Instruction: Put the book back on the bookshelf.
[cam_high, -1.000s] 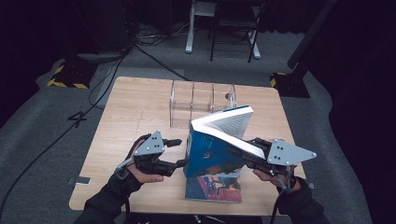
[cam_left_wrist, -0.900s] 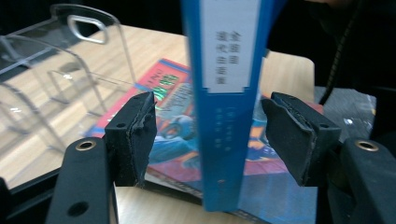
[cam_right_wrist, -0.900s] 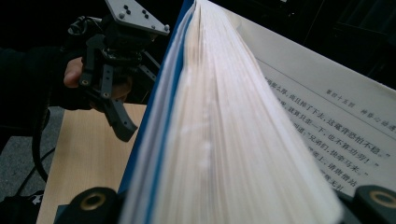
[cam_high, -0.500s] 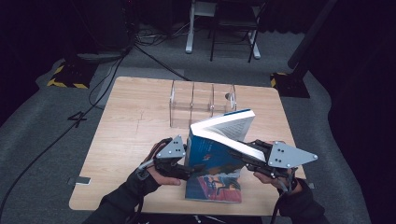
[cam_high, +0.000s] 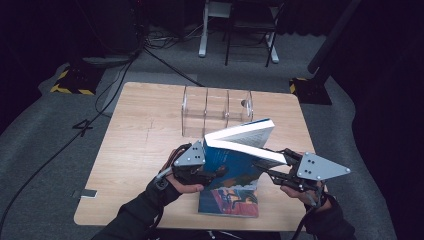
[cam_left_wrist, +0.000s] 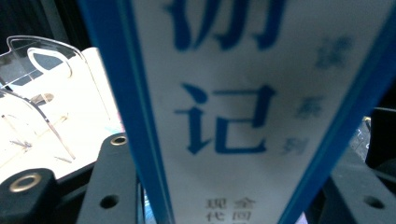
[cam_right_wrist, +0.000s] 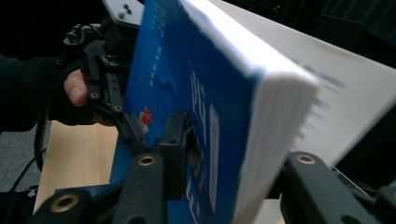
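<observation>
A thick blue book (cam_high: 235, 152) is held tilted above the table, spine toward the left and white page edge up and to the right. My left gripper (cam_high: 216, 172) is shut on its spine, which shows as a white band with blue characters (cam_left_wrist: 224, 116) between the black jaws. My right gripper (cam_high: 267, 167) is shut on the page-edge side, one jaw pad pressed on the blue cover (cam_right_wrist: 187, 93) and the other jaw behind the pages. A second book (cam_high: 230, 200) with a colourful cover lies flat on the table under the raised one.
A clear acrylic rack (cam_high: 215, 107) with several slots stands on the wooden table (cam_high: 140, 150) just behind the books, also seen as curved dividers (cam_left_wrist: 42, 79). Chair legs and cables are on the floor beyond the far edge.
My left gripper has moved right, up to the raised book, and closed on its spine. The right gripper has kept its hold, and the book is tilted slightly flatter.
</observation>
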